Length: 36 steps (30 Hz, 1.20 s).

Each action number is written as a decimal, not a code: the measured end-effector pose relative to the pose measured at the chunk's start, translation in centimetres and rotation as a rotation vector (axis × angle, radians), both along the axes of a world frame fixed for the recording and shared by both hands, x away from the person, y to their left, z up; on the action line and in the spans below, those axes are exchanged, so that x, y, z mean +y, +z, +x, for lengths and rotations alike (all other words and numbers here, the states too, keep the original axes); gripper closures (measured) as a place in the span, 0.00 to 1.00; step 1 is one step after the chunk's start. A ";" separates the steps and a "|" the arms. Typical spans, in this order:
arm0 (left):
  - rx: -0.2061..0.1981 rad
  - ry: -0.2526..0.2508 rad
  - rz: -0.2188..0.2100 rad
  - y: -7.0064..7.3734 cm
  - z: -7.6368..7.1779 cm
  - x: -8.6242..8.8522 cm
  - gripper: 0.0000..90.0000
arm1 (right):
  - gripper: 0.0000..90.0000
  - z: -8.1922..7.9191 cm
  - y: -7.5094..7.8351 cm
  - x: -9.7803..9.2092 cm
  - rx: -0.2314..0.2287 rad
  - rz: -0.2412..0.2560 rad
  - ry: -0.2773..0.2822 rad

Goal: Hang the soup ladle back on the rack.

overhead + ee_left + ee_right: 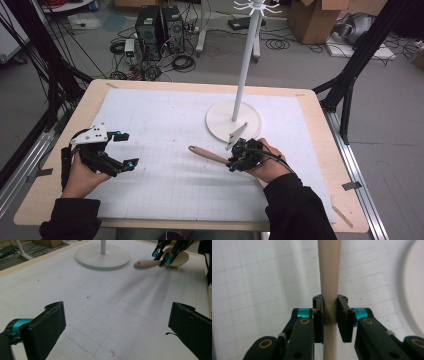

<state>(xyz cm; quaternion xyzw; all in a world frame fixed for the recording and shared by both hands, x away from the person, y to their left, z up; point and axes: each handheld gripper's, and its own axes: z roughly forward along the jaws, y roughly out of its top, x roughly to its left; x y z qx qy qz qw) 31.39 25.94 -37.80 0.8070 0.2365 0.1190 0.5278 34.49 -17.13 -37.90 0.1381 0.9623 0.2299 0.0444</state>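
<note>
High view: my right gripper grips a wooden spoon just in front of the white stand, handle pointing away from the base toward my left gripper, well apart from the stand, jaws spread wide, nothing between them.
Left gripper view: my black jaws gape over the gridded mat; beyond, beside the stand's base, the spoon's bowl (pale, rounded) sits behind my right gripper.
Right gripper view: my pads pinch the spoon's handle from both sides, stand rim curving alongside.
</note>
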 end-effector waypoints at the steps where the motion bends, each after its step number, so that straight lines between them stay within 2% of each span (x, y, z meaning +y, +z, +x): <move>1: -0.002 0.000 -0.001 0.1 0.0 0.0 0.02 | 0.87 0.0 0.5 -0.4 -0.005 0.029 -0.001; 2: -0.004 -0.001 -0.002 0.1 -0.1 -0.1 0.02 | 0.87 0.0 1.2 -0.9 -0.016 0.075 -0.009; 4: -0.009 -0.001 -0.001 0.3 -0.2 -0.1 0.02 | 0.87 0.0 2.0 -1.5 -0.020 0.124 -0.019; 5: -0.011 -0.001 -0.003 0.4 -0.2 -0.1 0.02 | 0.87 0.1 2.5 -1.9 -0.037 0.148 -0.024; 8: -0.011 0.002 -0.009 0.4 -0.2 0.1 0.02 | 0.87 0.2 3.9 -3.0 -0.063 0.247 -0.037; 16: -0.014 0.002 -0.016 0.6 -0.3 0.4 0.02 | 0.87 0.4 7.3 -5.4 -0.118 0.406 -0.080; 22: -0.023 0.002 -0.020 0.8 -0.3 0.3 0.02 | 0.87 1.3 9.5 -6.0 -0.115 0.473 -0.092; 28: -0.018 0.013 -0.015 0.7 -0.3 0.4 0.02 | 0.87 2.1 11.2 -6.2 -0.138 0.491 -0.101; 36: -0.025 0.010 -0.028 0.7 -0.3 0.7 0.02 | 0.86 2.8 13.7 -7.8 -0.170 0.535 -0.146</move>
